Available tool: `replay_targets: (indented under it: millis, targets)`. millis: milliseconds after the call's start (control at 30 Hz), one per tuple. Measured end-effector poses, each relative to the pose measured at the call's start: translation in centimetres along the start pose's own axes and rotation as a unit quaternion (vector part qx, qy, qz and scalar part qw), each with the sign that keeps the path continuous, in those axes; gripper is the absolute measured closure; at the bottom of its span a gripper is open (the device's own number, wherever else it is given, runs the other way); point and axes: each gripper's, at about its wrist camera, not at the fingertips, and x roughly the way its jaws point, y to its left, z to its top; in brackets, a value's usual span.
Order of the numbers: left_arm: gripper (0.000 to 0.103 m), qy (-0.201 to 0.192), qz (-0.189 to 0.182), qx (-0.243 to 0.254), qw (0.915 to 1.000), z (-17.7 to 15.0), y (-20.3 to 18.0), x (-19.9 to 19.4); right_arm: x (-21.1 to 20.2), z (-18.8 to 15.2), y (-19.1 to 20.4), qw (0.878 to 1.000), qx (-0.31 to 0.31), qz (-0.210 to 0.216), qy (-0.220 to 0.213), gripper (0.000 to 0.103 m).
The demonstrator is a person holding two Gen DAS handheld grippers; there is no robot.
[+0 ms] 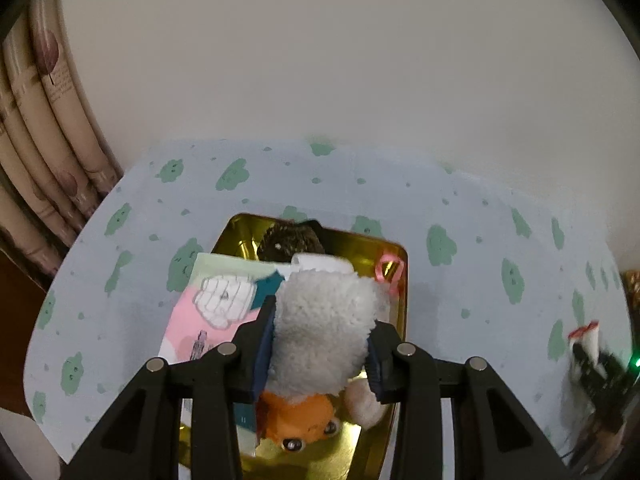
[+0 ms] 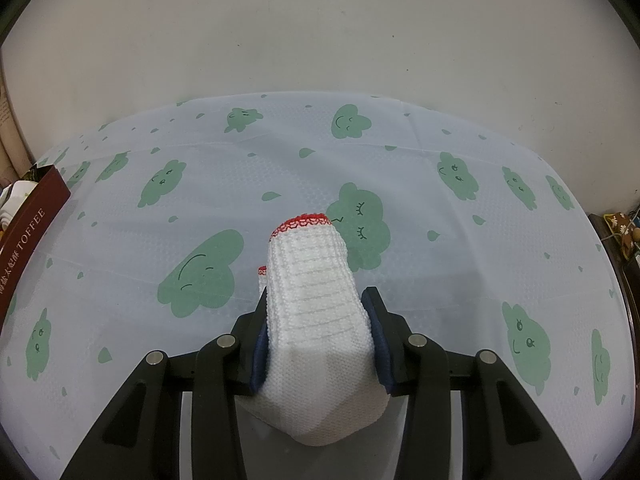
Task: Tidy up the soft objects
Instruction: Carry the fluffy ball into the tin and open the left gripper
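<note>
My left gripper is shut on a fluffy white plush toy with an orange face, hanging above a gold tin box. Inside the box lie a pink and white printed pack and a dark round object. My right gripper is shut on a white knitted sock with a red cuff, held just above the cloud-patterned tablecloth. In the left wrist view the right gripper with its sock shows at the far right edge.
A dark red box marked TOFFEE stands at the left edge of the right wrist view. Patterned curtains hang at the left behind the table. A pale wall runs behind the table. A pink loop lies at the tin's far right corner.
</note>
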Motion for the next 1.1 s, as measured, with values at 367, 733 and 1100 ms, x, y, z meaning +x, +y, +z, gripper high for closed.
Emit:
replay_targets:
  millis: [367,733,1100]
  targets:
    - [0.058,0.040,-0.010,-0.016,0.9990,0.2,0.0,2.8,0.0,0.0,0.0,1.000,0.000,0.000,0.000,0.062]
    - [0.041,0.033,-0.024,-0.014,0.9991,0.0,0.2,1.1,0.0,0.0,0.0,1.000,0.000,0.001,0.000,0.062]
    - [0.040,-0.021,0.021,0.003,0.9995,-3.4,1.0,-4.1,0.0,0.0,0.0,1.000,0.002,0.002,0.001,0.062]
